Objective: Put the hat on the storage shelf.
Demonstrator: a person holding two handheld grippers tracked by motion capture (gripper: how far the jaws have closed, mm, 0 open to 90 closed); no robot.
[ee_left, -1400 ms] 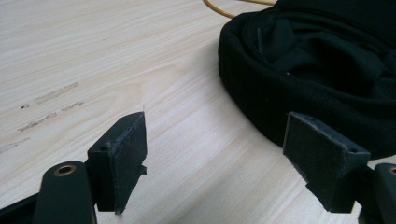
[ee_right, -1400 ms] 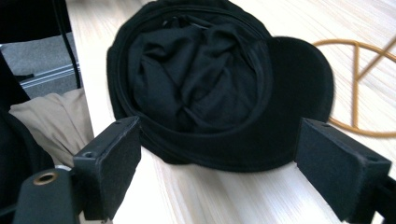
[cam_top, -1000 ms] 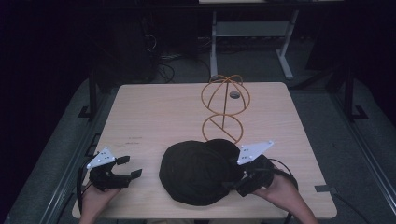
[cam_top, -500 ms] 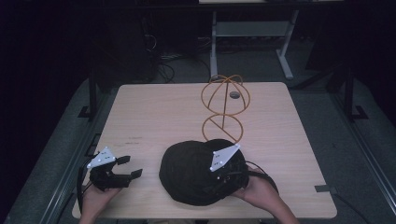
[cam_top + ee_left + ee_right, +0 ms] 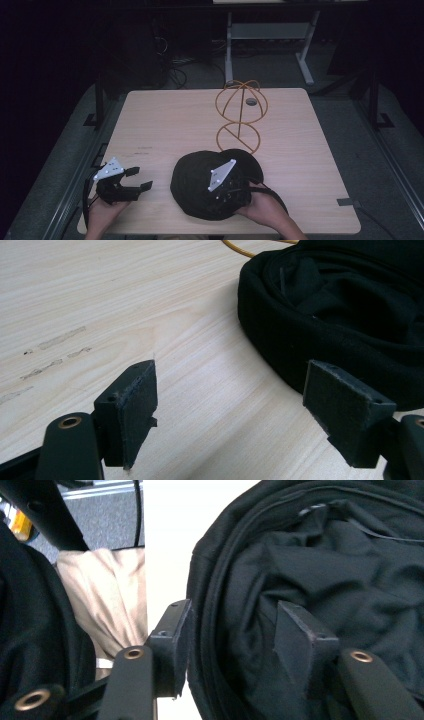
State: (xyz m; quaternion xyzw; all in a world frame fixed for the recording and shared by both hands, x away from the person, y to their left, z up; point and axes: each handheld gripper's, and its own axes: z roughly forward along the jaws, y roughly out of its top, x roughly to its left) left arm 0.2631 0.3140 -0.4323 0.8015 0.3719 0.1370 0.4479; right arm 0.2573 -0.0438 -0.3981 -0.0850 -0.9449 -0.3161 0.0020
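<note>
A black fabric hat (image 5: 195, 185) lies with its opening up on the wooden table (image 5: 165, 120), near the front edge. My right gripper (image 5: 227, 197) hangs over its near rim. In the right gripper view the hat's rolled rim (image 5: 215, 580) stands between the jaws: one pad is at the outside of the rim, the other inside the hat, with slack cloth between them. These jaws have just been closing, and my right gripper (image 5: 232, 615) still shows a gap. My left gripper (image 5: 140, 179) rests open on the table left of the hat (image 5: 350, 315), empty (image 5: 235, 385).
An orange wire stand (image 5: 240, 115), a sphere on a ring base, stands just behind the hat. A small dark round thing (image 5: 251, 101) lies beyond it. Dark tape (image 5: 347, 202) marks the front right corner. Bare wood stretches across the left and back.
My right gripper has moved left from the hat's right side to over its near rim, and its jaws have narrowed around the rim. The left gripper has stayed put.
</note>
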